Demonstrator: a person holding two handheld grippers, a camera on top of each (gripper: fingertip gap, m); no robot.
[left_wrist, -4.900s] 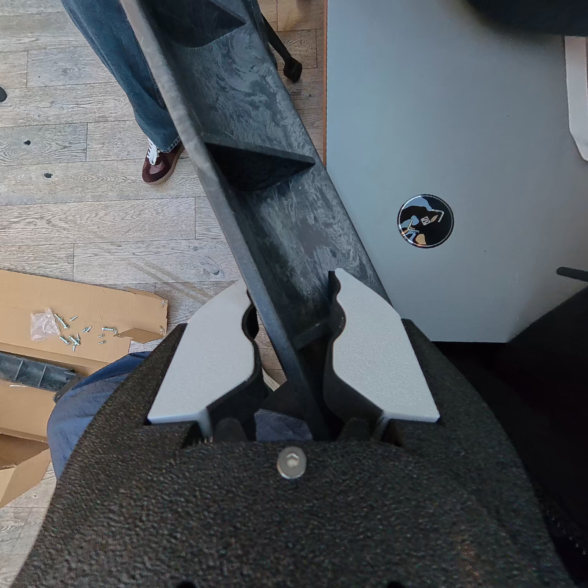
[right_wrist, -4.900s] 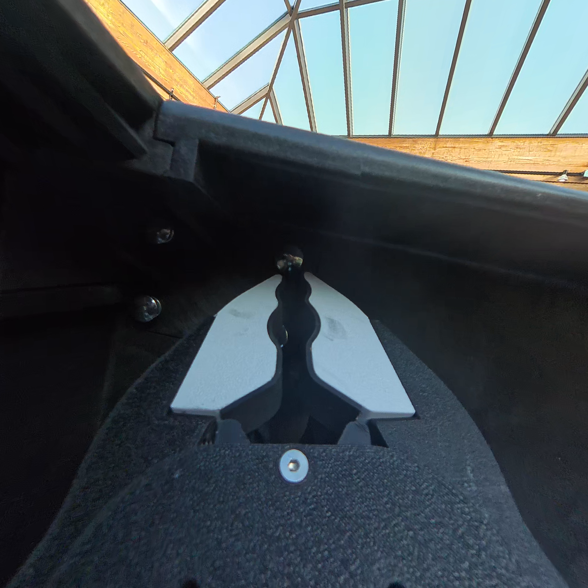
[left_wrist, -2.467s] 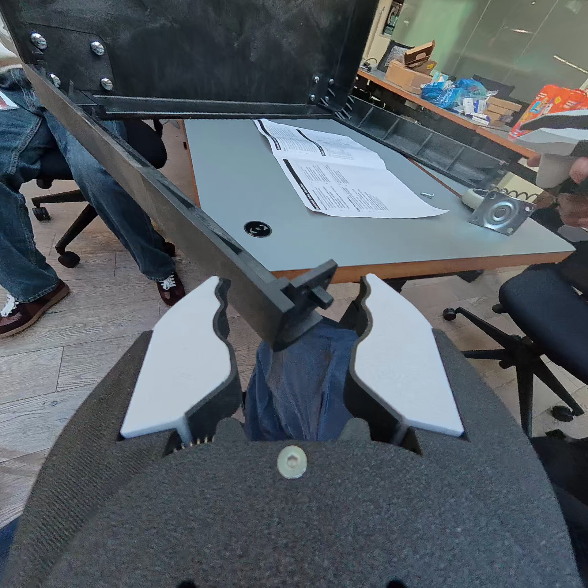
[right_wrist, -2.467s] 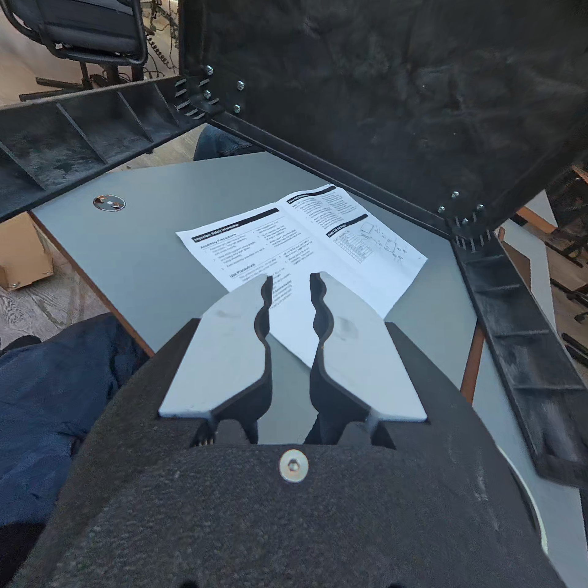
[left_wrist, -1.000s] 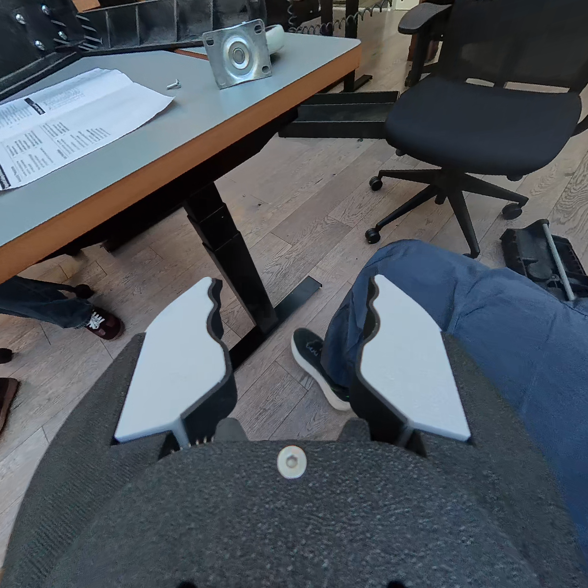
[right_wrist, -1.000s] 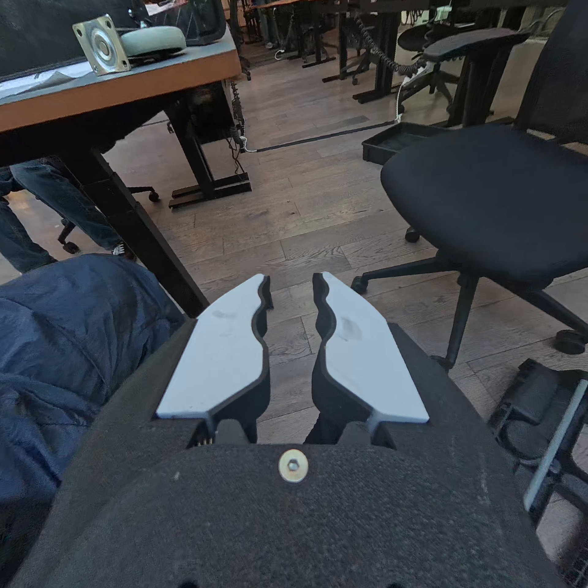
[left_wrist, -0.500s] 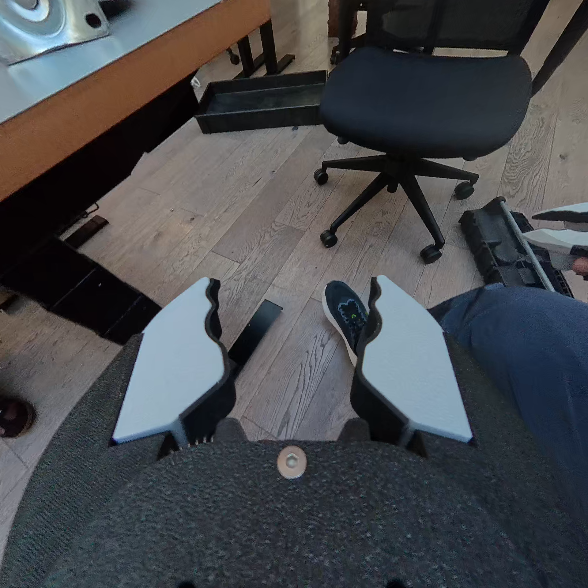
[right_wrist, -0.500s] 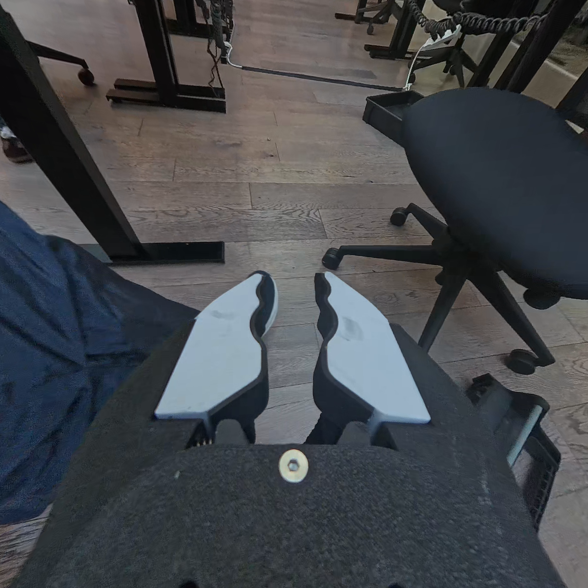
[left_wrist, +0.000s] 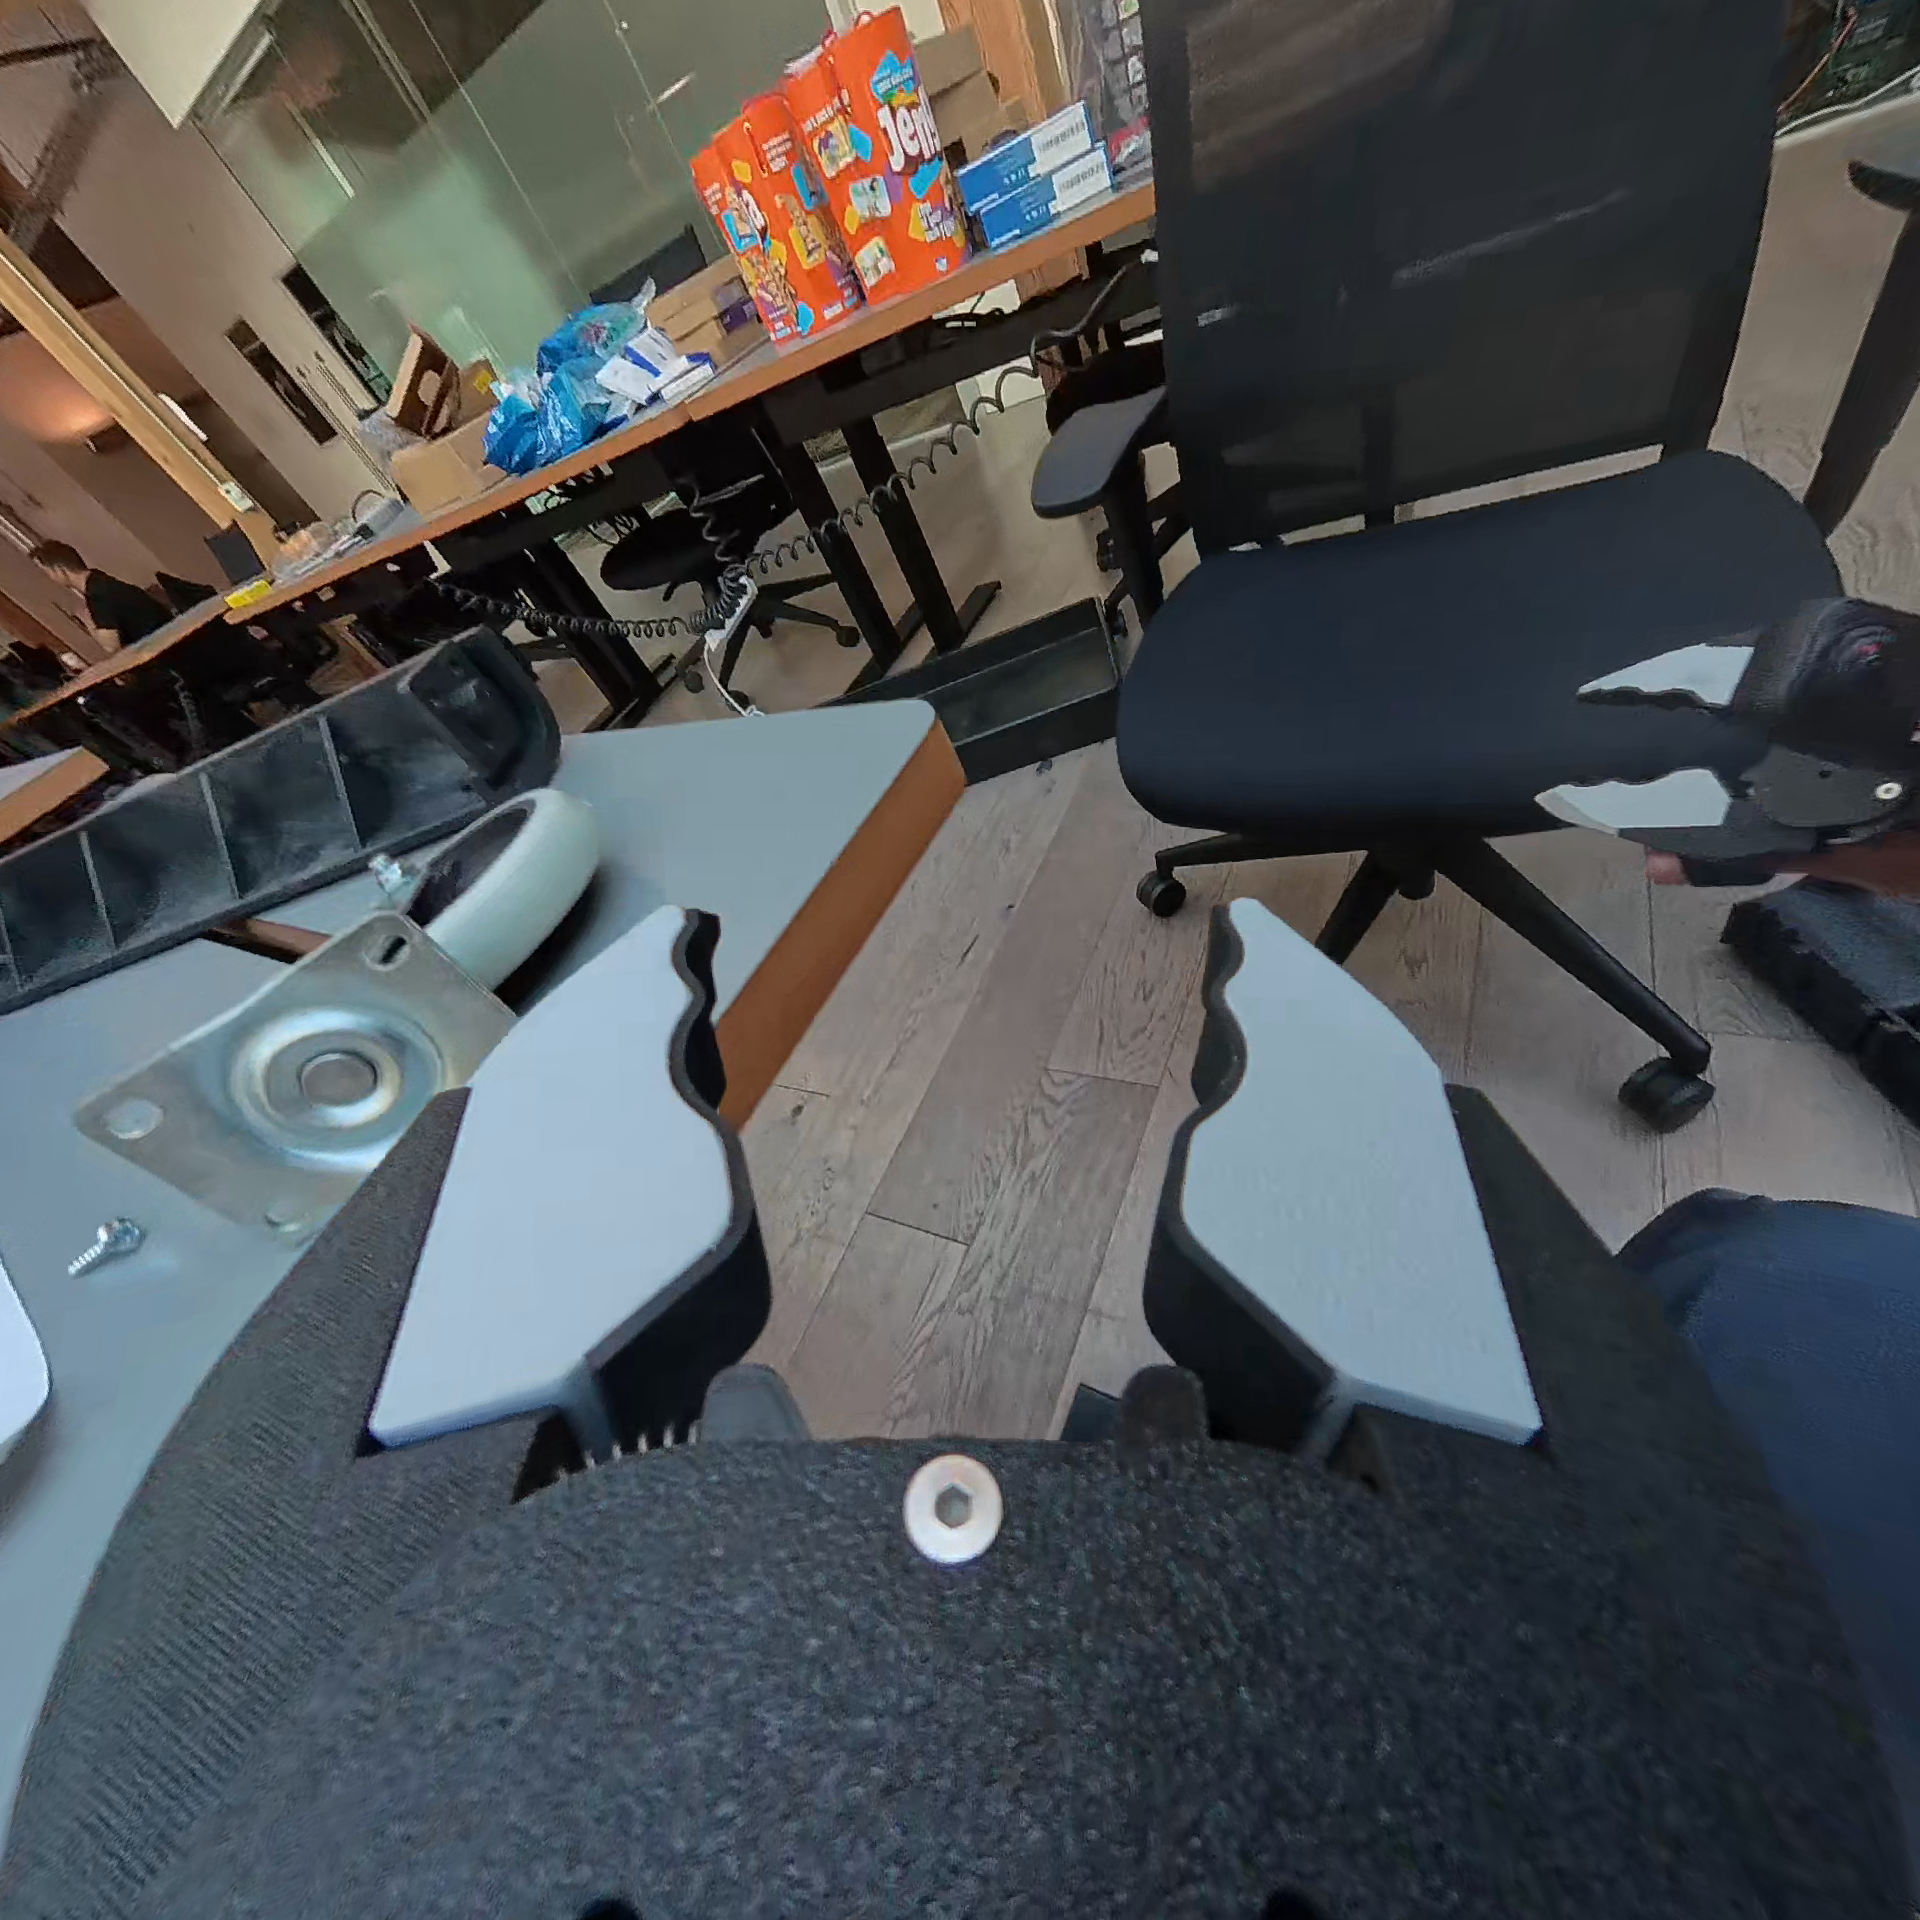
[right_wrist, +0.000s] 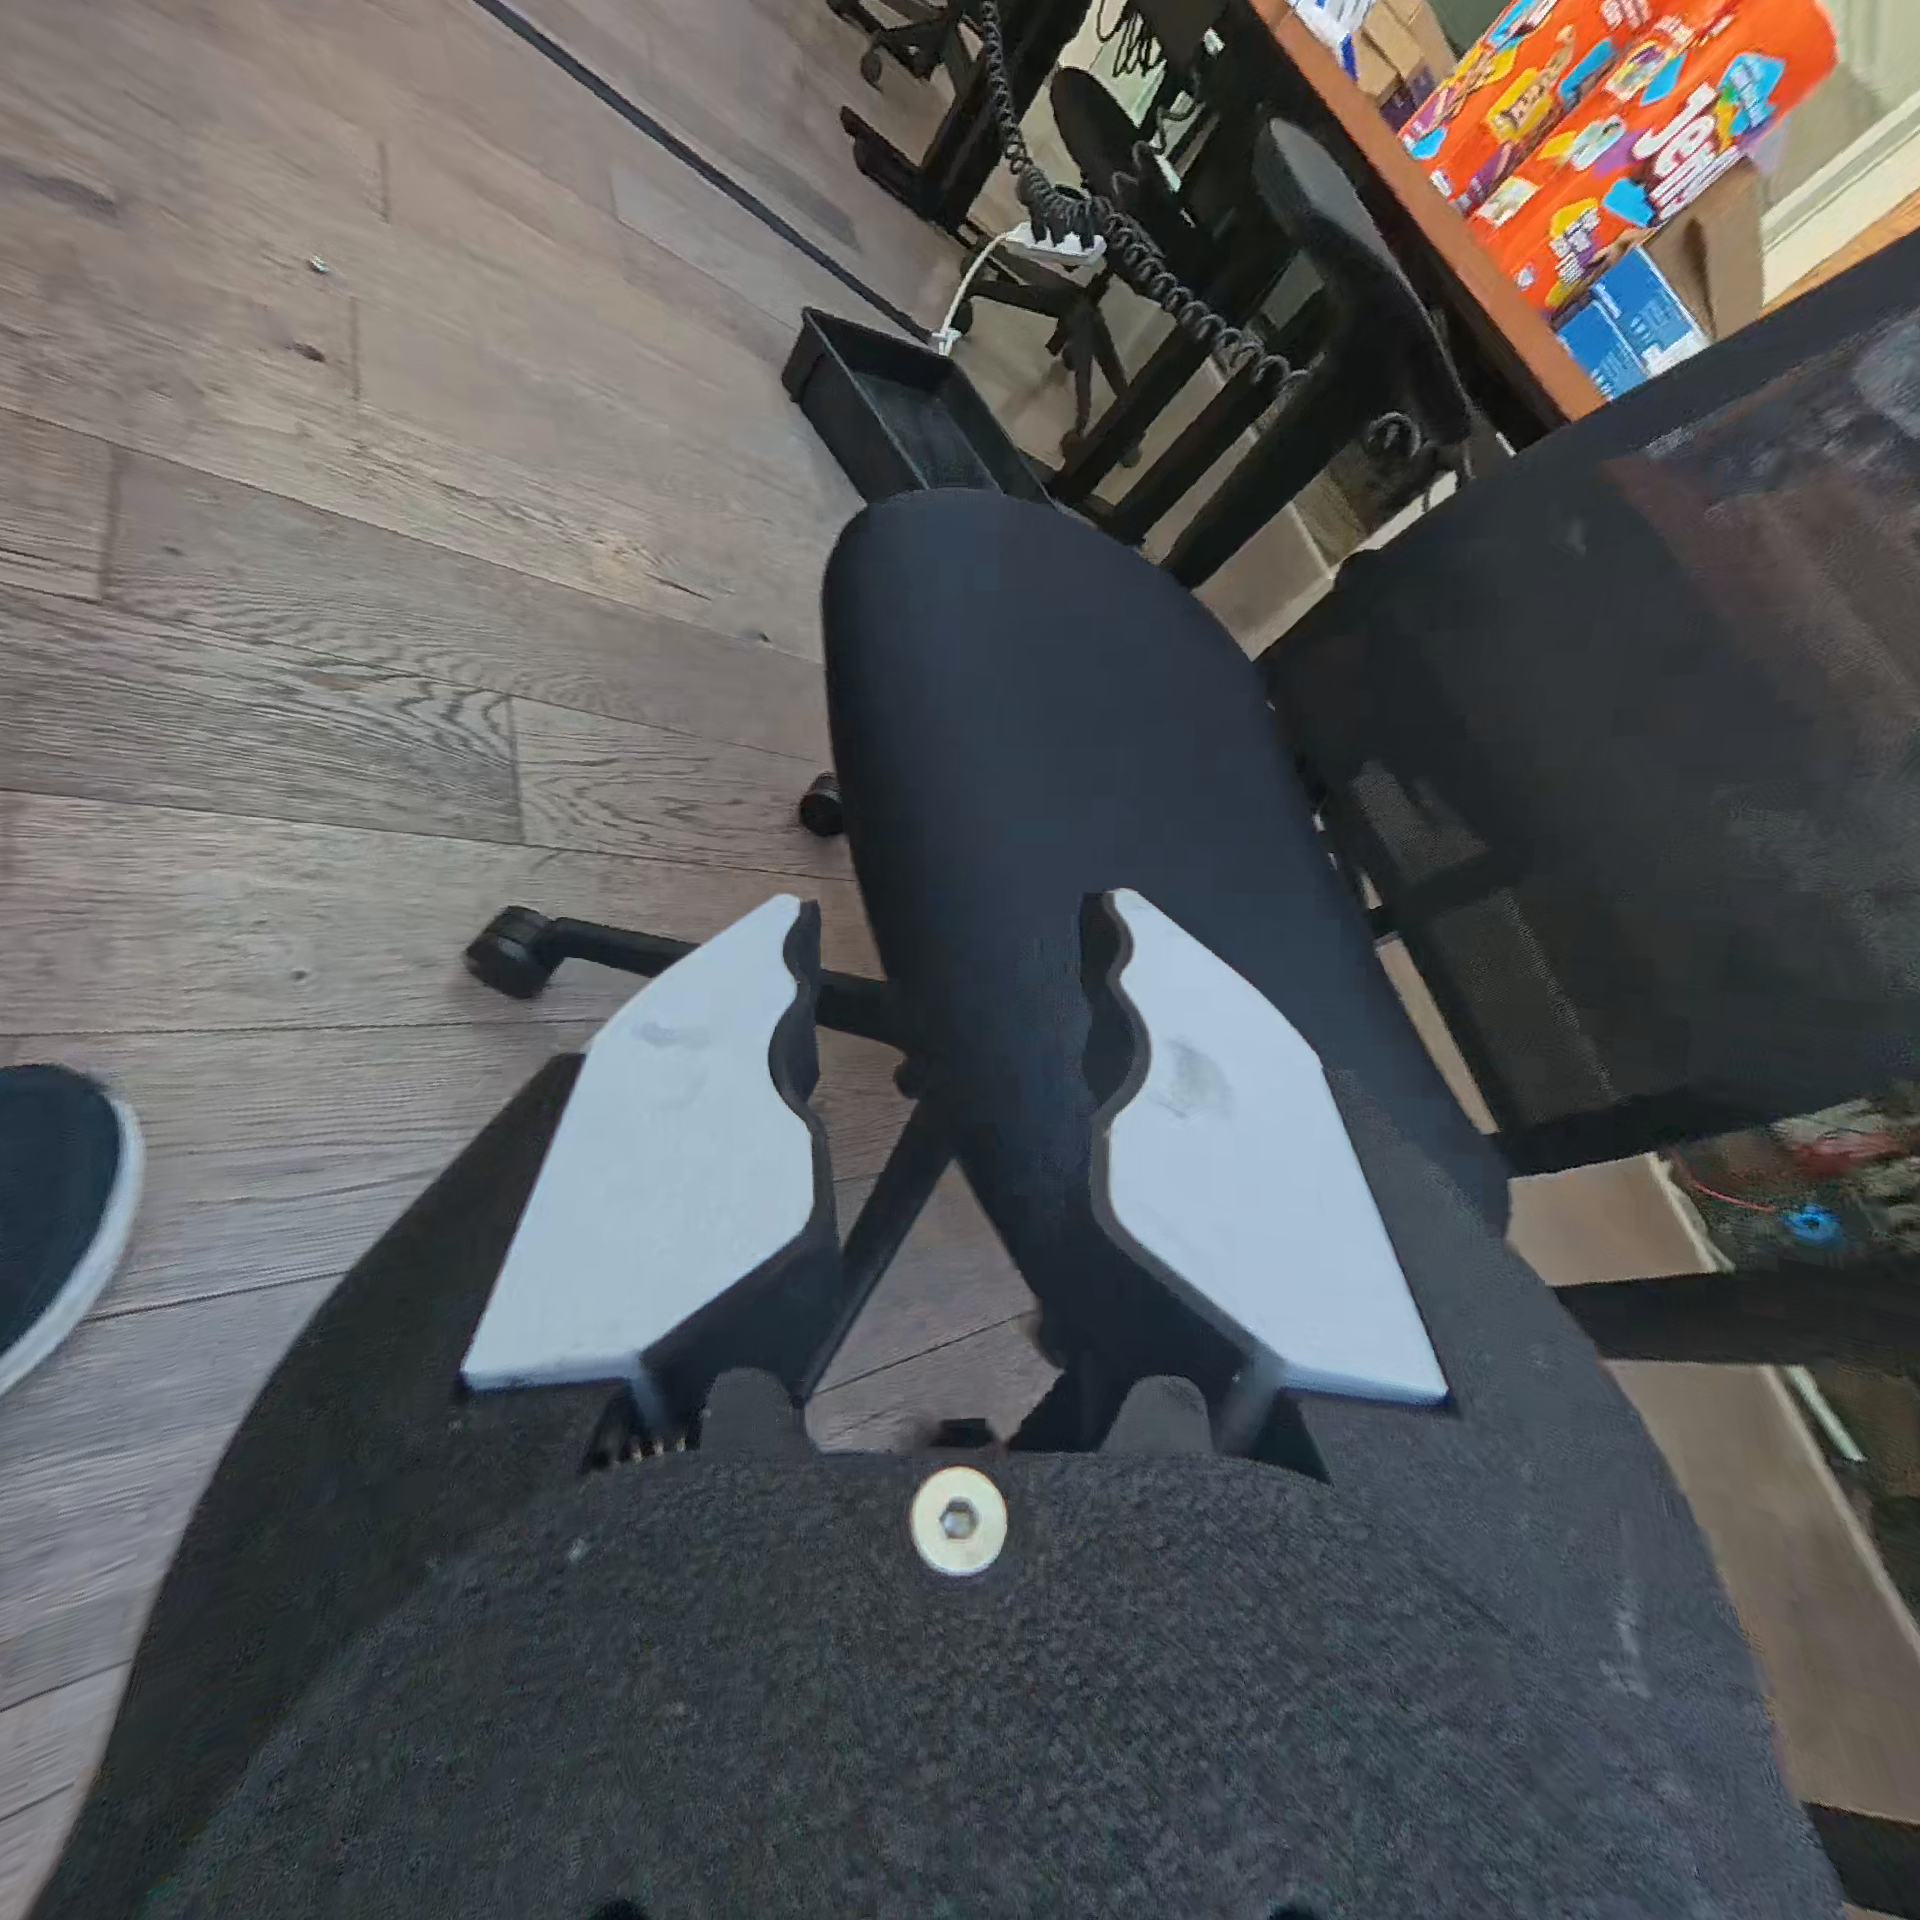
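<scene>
My left gripper (left_wrist: 961, 935) is open and empty, held over the wooden floor beside the corner of a grey table (left_wrist: 727, 790). A caster with a metal mounting plate (left_wrist: 301, 1070) and a pale wheel (left_wrist: 509, 883) lies on that table just left of my left finger, with a small screw (left_wrist: 104, 1242) near it. A long black ribbed plastic part (left_wrist: 260, 810) lies behind the caster. My right gripper (right_wrist: 951, 914) is open and empty, rolled sideways, in front of a black office chair seat (right_wrist: 1039, 727). It also shows in the left wrist view (left_wrist: 1631, 743) by that chair.
The black office chair (left_wrist: 1455, 644) stands on the wood floor right of the table. A black tray (left_wrist: 997, 686) lies on the floor behind. A person's blue-trousered leg (left_wrist: 1808, 1340) and dark shoe (right_wrist: 52, 1195) are close by. Far tables carry orange boxes (left_wrist: 831, 177) and clutter. The grippers' ends are close to 45 centimetres from one another.
Earlier the left gripper held the black ribbed part; now both are empty. In the last second the left gripper swung up towards the table corner, and the right gripper rolled sideways and opened wider near the chair.
</scene>
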